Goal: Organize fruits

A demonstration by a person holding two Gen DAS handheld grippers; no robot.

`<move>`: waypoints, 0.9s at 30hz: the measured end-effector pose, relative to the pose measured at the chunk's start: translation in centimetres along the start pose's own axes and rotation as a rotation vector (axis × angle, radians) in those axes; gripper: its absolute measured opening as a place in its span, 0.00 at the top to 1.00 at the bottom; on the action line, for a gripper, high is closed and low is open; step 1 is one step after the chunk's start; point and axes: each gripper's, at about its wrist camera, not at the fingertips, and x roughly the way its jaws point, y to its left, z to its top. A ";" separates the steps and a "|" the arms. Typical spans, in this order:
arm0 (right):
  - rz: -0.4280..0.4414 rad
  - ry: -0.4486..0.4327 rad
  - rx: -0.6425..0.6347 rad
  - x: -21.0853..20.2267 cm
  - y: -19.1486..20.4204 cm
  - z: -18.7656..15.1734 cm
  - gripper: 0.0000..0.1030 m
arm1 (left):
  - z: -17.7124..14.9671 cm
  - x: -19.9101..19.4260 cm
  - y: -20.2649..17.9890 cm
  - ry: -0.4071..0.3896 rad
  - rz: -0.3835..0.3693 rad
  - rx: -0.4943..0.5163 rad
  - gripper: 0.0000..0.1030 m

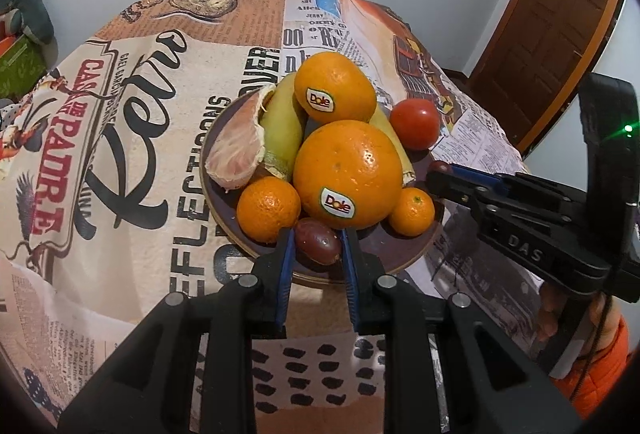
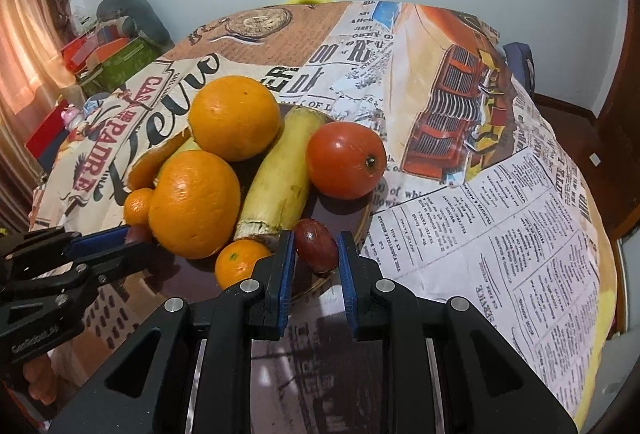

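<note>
**Two grippers at the plate, each around a dark red fruit**

Two dark red fruits sit at the near edge of the plate, and you have one gripper on each. In the left wrist view, your left gripper has its blue pads on either side of a dark red fruit at 6 o'clock on the plate; the pads appear to touch it, jaws narrowed around it. In the right wrist view, your right gripper brackets a second dark red fruit the same way, at the plate rim.

The pile behind holds two large oranges with Dole stickers, stacked at centre, small mandarins at 7 and 4 o'clock, bananas and a peeled citrus segment at 10 o'clock, and a tomato at 2 o'clock. The plate rests on a newsprint-patterned tablecloth.
</note>
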 end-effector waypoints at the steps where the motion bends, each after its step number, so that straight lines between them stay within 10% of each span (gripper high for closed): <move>1: -0.002 0.002 0.002 0.2 -0.1 0.0 0.80 | 0.0 0.0 -0.1 0.000 0.007 0.008 0.79; 15: 0.001 -0.083 0.008 -3.8 0.0 0.5 0.66 | 0.4 -3.3 -1.2 -0.064 0.042 0.050 0.68; 27: 0.021 -0.411 -0.027 -18.9 3.5 0.9 0.66 | 0.9 -19.5 -4.0 -0.426 0.101 0.098 0.68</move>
